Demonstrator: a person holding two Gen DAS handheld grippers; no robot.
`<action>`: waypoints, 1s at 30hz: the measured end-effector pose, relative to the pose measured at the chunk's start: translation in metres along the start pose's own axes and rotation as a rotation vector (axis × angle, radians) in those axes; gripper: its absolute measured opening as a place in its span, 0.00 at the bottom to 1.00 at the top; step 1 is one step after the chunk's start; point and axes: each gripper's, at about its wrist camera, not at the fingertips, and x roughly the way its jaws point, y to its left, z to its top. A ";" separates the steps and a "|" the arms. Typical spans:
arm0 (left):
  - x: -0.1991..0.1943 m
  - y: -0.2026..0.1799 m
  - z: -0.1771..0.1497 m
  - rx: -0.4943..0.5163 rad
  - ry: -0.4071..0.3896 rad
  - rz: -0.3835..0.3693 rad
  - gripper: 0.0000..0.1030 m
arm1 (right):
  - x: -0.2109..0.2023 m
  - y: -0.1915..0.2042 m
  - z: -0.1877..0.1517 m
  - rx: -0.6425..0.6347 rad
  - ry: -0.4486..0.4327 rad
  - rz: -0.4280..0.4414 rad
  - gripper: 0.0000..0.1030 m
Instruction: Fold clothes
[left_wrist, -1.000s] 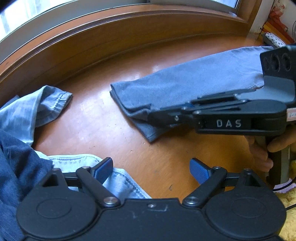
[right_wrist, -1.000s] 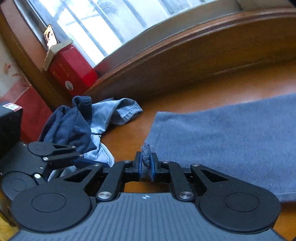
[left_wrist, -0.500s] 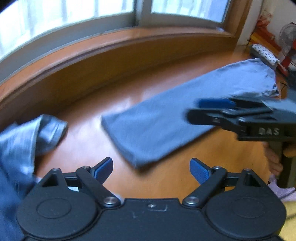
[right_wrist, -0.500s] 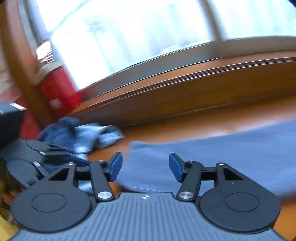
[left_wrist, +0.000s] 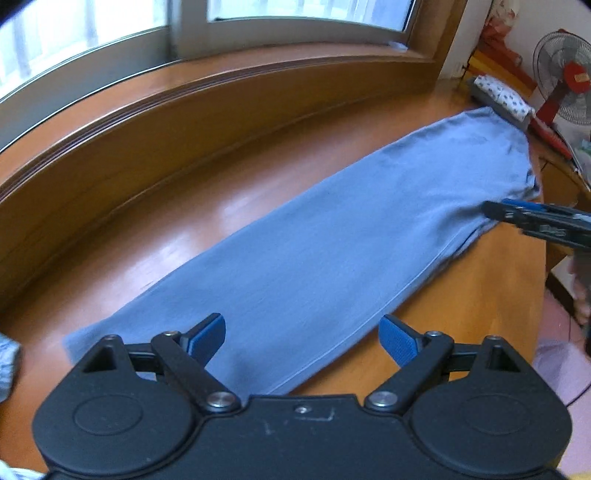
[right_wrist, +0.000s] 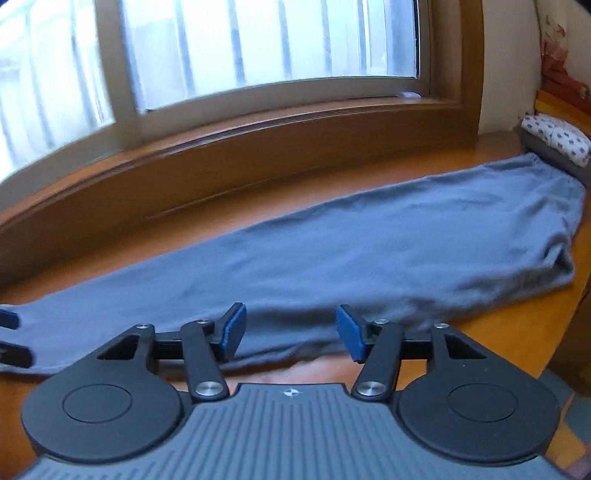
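The pale denim garment (left_wrist: 7, 363) is cut off at the left edge, the standing fan (left_wrist: 567, 79) at the right, and the grey garment's (right_wrist: 332, 254) near hem hides behind the gripper body.

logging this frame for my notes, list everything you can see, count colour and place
garment: one, grey-blue, laid out long and flat on the wooden surface
wooden surface: one, orange-brown, below the window
window: one, bright, behind the sill
patterned cloth: one, white with dark dots, past the garment's far end
fan: one, white with red hub, far right
denim: a pale scrap at left edge
left gripper: black, blue pads, open, nothing gripped
right gripper: black, blue pads, jaws closing, nothing gripped
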 end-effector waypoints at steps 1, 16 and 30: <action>0.007 -0.009 0.007 0.000 -0.004 0.008 0.87 | 0.008 -0.009 0.004 -0.014 0.022 -0.008 0.54; 0.091 -0.061 0.071 -0.017 0.057 0.160 0.87 | 0.025 -0.038 0.020 -0.215 0.206 0.341 0.47; 0.104 -0.056 0.066 0.053 0.083 0.159 0.96 | 0.040 -0.017 0.030 -0.331 0.438 0.419 0.47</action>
